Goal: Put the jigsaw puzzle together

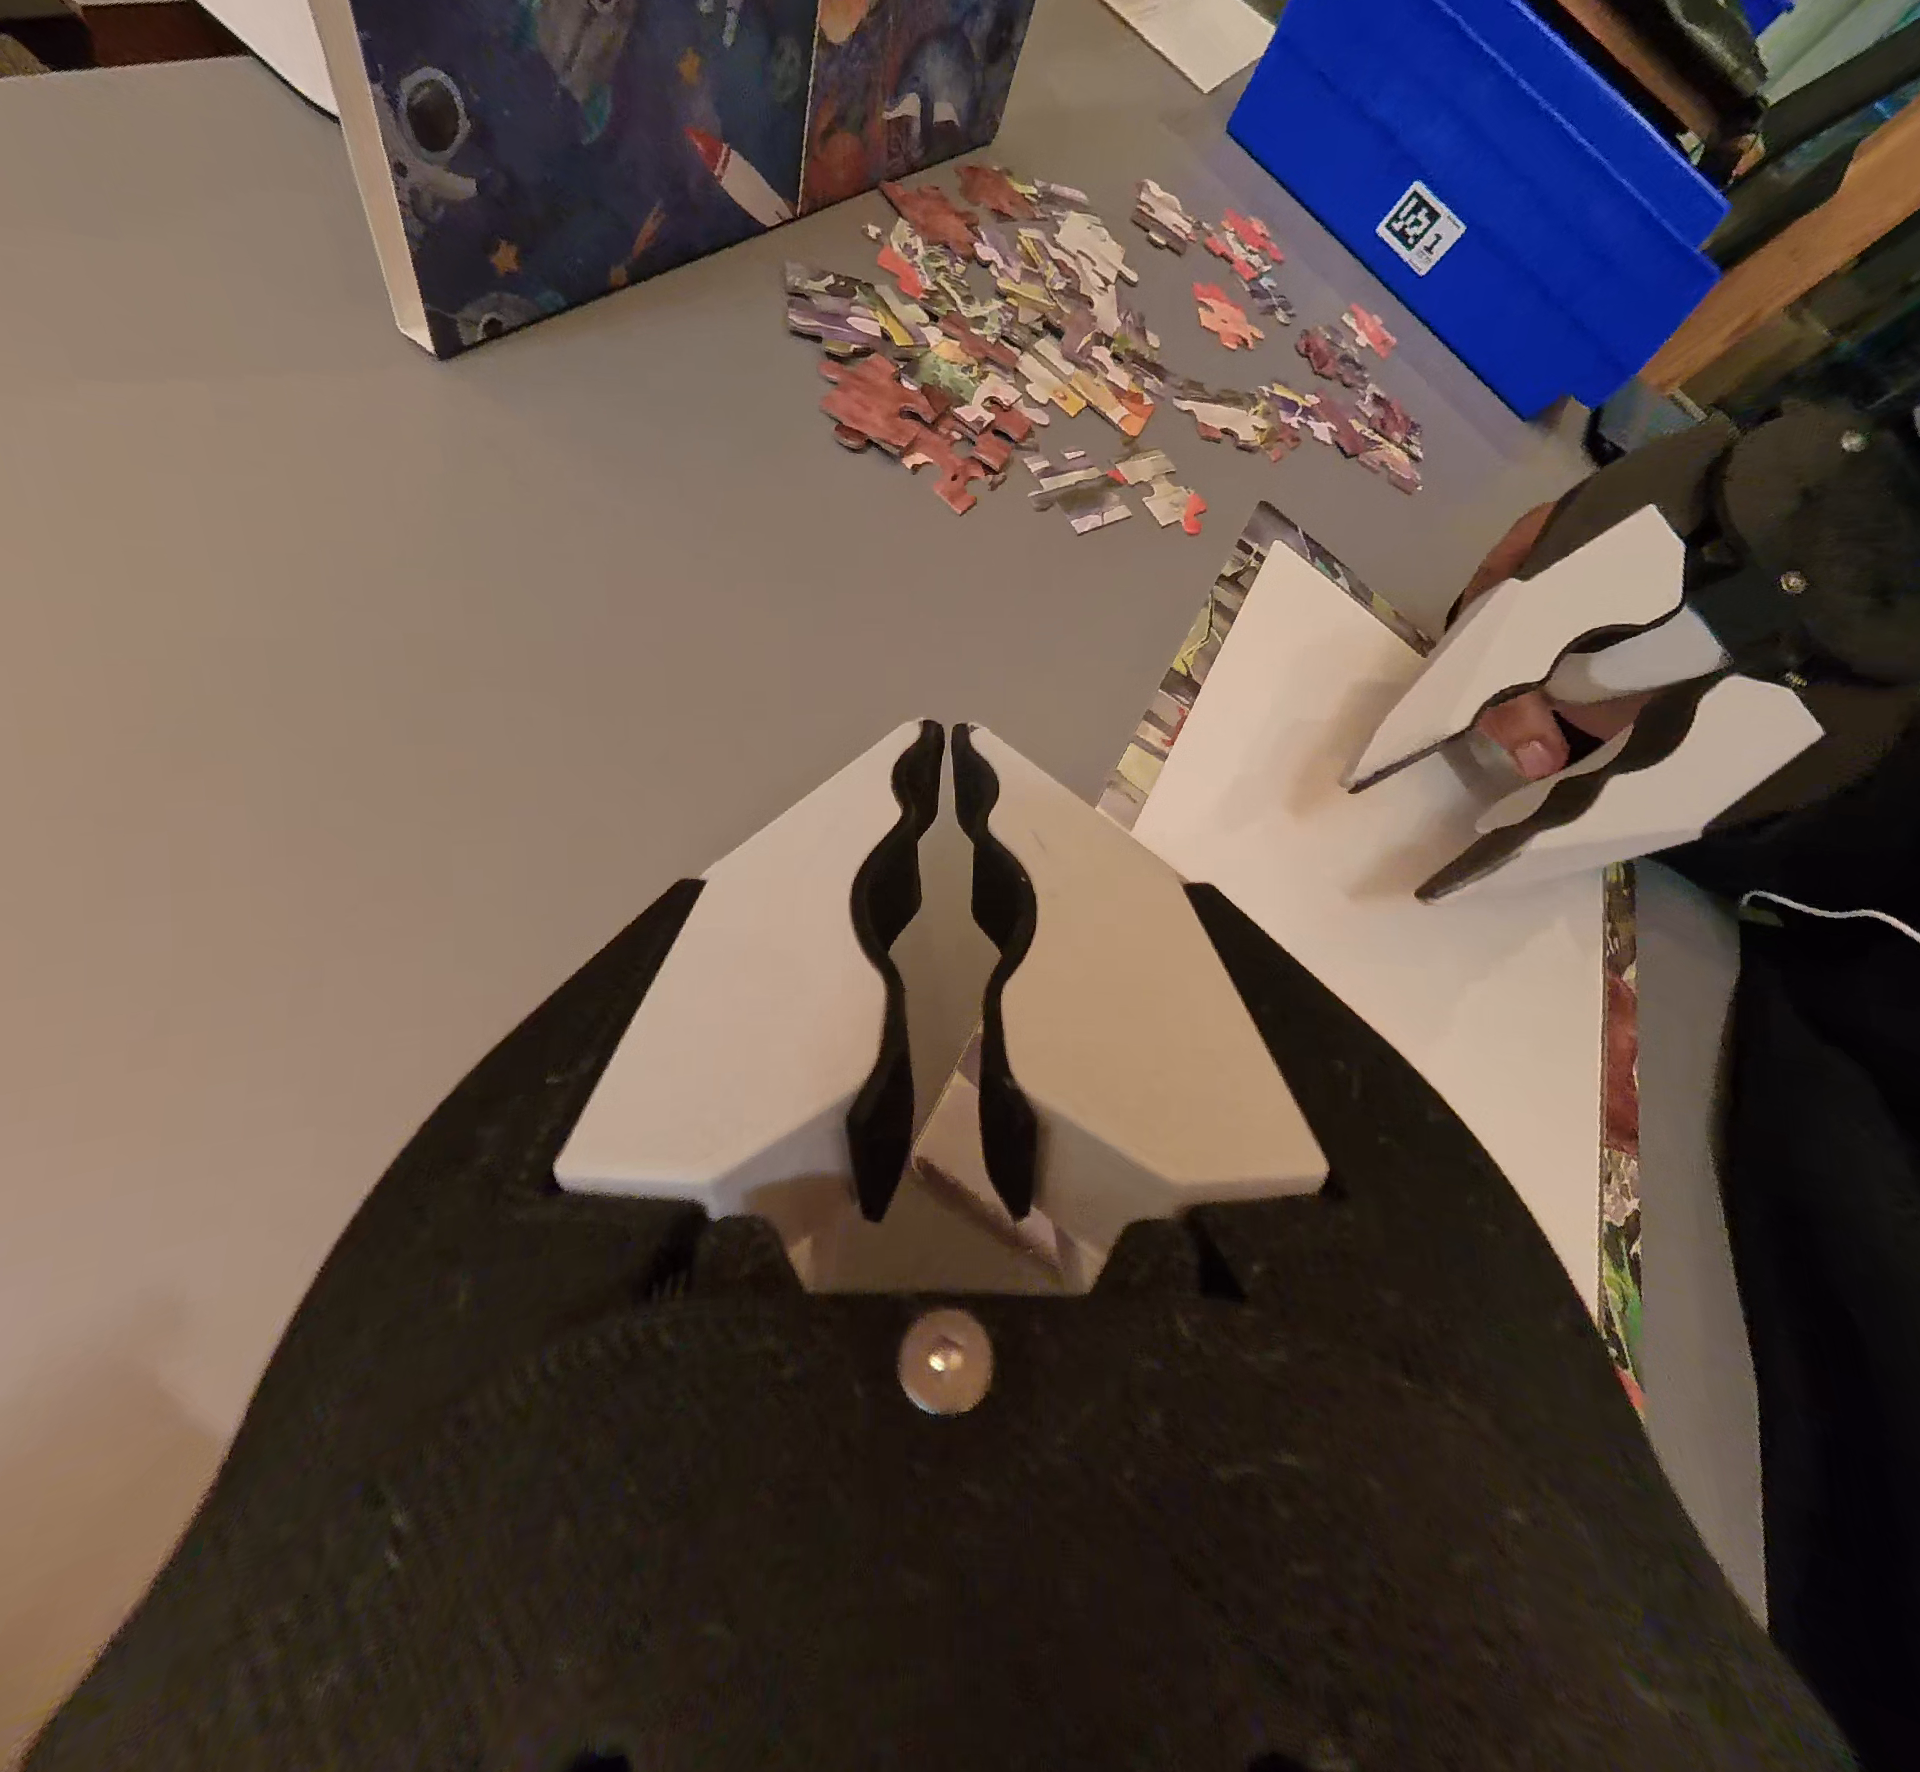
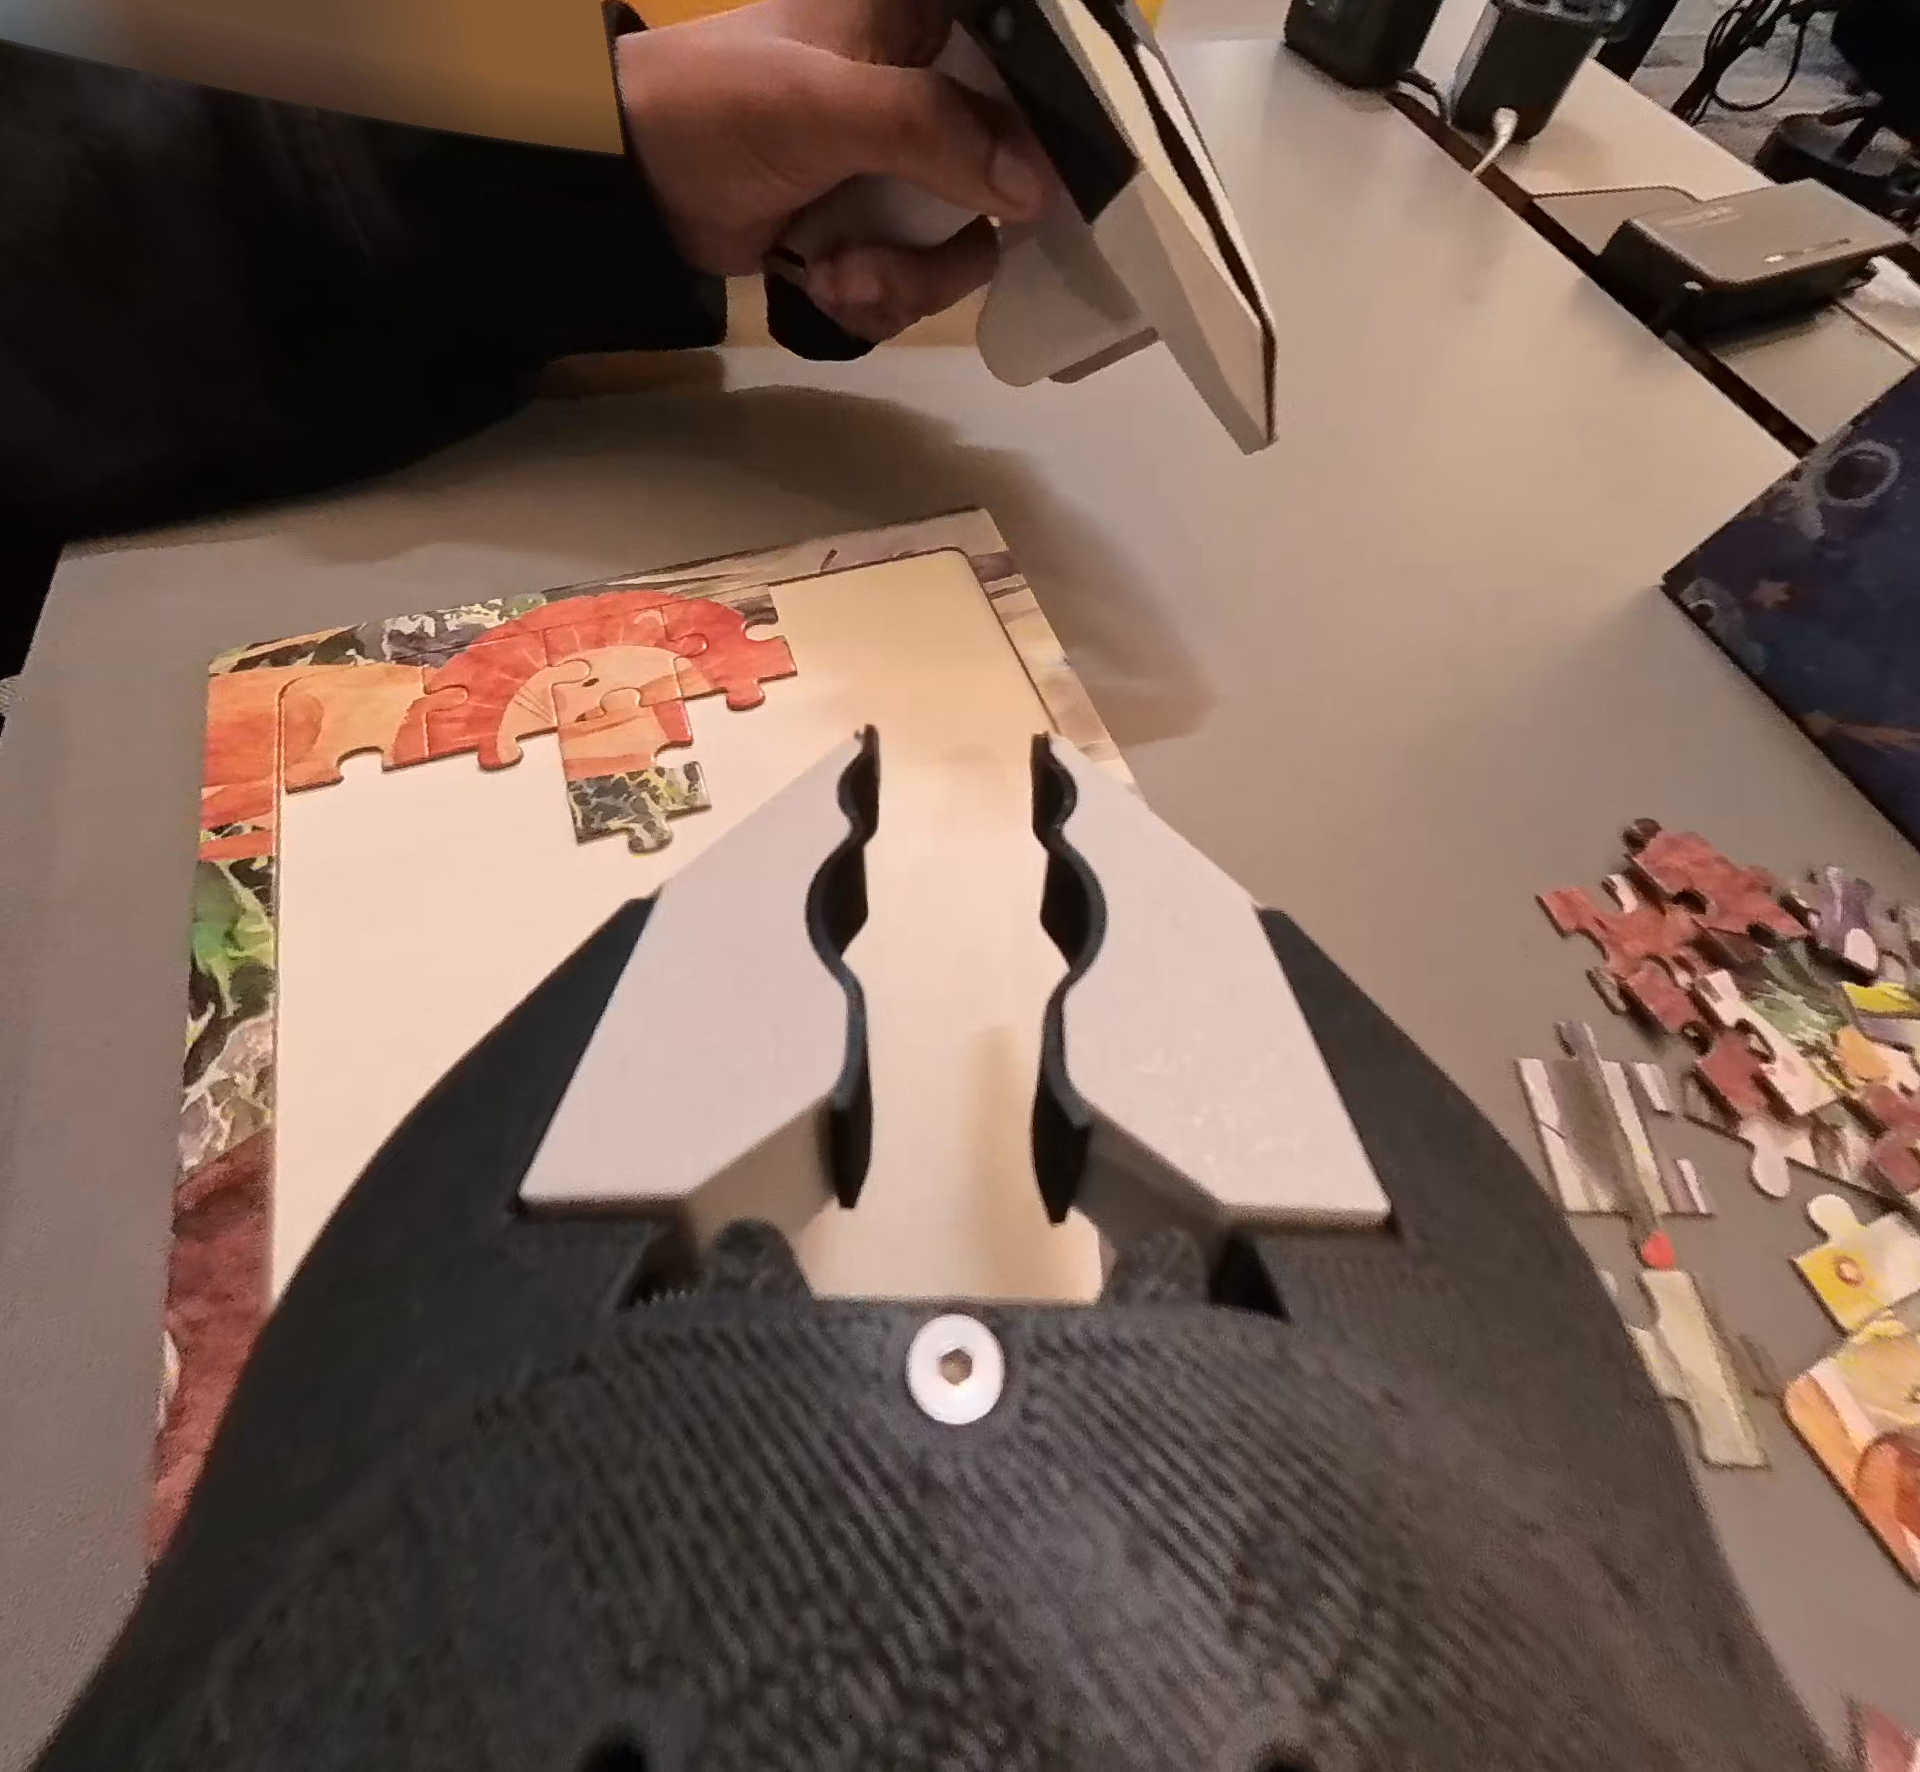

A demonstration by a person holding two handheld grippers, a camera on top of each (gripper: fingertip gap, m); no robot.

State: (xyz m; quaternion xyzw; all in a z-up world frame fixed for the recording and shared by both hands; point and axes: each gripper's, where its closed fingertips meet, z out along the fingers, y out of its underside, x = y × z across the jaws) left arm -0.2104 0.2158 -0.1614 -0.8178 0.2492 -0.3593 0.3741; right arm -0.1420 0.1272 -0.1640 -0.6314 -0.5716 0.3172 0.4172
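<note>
The right gripper (image 2: 951, 751) hangs low over the bare cream inside of the puzzle tray (image 2: 416, 943), its fingers spread with nothing between them. Just beyond its left fingertip lies the assembled patch (image 2: 582, 694) – orange and red pieces locked together in the tray's far-left corner, 1 dark piece (image 2: 636, 803) jutting toward the gripper. The gripper's black body hides the tray's near edge, and the view is softly blurred.

The left gripper (image 1: 935, 730) is held above the grey table (image 1: 364, 631) left of the tray, fingers pressed together; whether anything thin sits between them cannot be told. A hand (image 2: 821, 143) grips its handle.

To the right in the right wrist view – farther off in the left wrist view – the loose pieces (image 1: 1039, 351) lie scattered, well apart from both grippers. Behind them stand an illustrated box (image 1: 644, 81) and a blue bin (image 1: 1455, 133), both cut off by the frame
</note>
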